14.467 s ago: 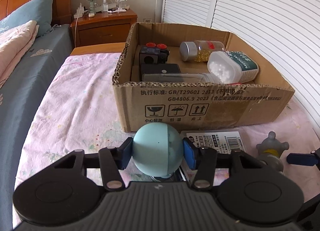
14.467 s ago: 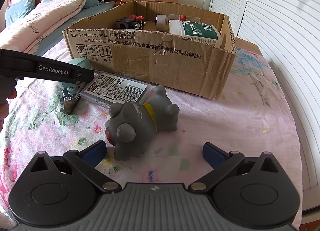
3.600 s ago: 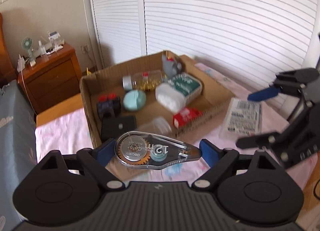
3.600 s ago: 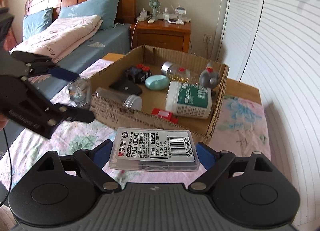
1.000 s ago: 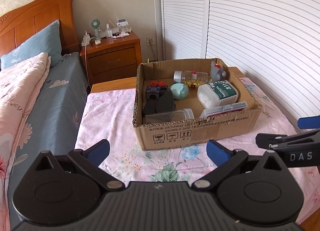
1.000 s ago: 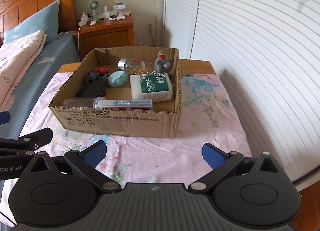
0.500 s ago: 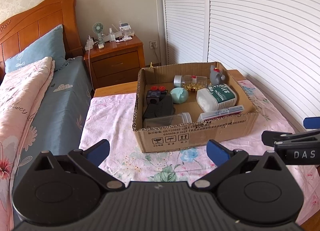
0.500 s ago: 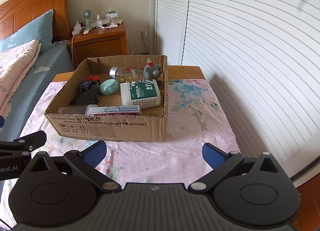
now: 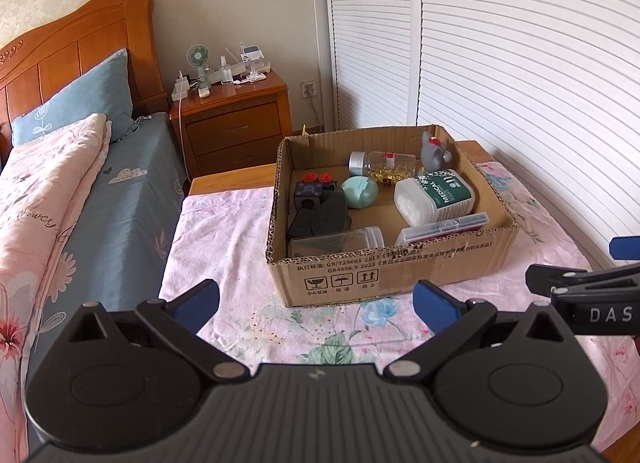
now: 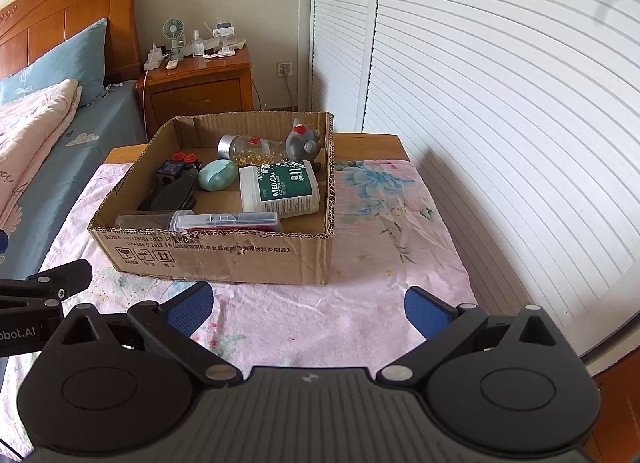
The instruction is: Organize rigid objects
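Now both my hand-held grippers, left point(image 9: 316, 303) and right point(image 10: 308, 309), hang spread apart, holding nothing. One cardboard box point(image 9: 400, 275) on the floral-clothed table point(image 9: 224, 239) holds everything: one medical jar point(image 9: 436, 197), one grey toy point(image 9: 434, 155), one teal case point(image 9: 360, 191), two clear jars.

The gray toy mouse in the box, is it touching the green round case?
Apart. In the right wrist view the gray toy mouse stands at the box's far corner, with the pill jar lying between it and the green round case.
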A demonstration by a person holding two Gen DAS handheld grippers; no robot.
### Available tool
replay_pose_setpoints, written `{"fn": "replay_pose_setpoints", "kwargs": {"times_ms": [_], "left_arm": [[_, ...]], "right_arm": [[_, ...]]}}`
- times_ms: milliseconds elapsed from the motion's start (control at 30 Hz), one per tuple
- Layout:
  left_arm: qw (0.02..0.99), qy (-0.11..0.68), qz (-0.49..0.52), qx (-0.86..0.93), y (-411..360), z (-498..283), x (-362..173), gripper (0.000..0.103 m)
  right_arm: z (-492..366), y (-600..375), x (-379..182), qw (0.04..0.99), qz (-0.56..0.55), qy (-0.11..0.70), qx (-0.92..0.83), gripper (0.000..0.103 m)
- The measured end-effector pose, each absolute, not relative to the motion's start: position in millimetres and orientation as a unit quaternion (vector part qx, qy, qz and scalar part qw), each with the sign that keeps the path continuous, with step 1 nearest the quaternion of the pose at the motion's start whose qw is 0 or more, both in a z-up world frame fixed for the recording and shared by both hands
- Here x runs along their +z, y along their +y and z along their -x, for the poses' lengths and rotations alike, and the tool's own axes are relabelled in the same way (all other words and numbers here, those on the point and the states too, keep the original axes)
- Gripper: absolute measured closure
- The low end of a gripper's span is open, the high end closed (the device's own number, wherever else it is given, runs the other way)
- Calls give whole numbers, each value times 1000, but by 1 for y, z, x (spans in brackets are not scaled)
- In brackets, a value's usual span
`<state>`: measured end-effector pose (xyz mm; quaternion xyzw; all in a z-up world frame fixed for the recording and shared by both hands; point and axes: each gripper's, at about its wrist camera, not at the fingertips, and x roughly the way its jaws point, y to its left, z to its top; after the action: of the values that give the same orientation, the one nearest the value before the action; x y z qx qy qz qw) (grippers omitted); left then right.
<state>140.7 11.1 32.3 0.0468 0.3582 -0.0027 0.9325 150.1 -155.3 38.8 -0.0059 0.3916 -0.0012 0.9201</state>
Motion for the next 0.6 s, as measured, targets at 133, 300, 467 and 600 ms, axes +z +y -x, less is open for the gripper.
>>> {"fn": "replay_pose_setpoints", "kwargs": {"times_ms": [133,300,467,600], "left_arm": [[932,359,-47,-1,11,-141,33,1],[932,358,-48,0,10,-141,33,1],[932,358,-48,0,9,-141,33,1],[932,358,-48,0,9,-141,33,1]], "right_arm": [[-150,-155,40,921,8,390,1,0],[-150,-155,40,921,10,390,-2,0],[-150,-155,40,921,10,390,-2,0],[-149,-154,40,920,12,391,0,0]]}}
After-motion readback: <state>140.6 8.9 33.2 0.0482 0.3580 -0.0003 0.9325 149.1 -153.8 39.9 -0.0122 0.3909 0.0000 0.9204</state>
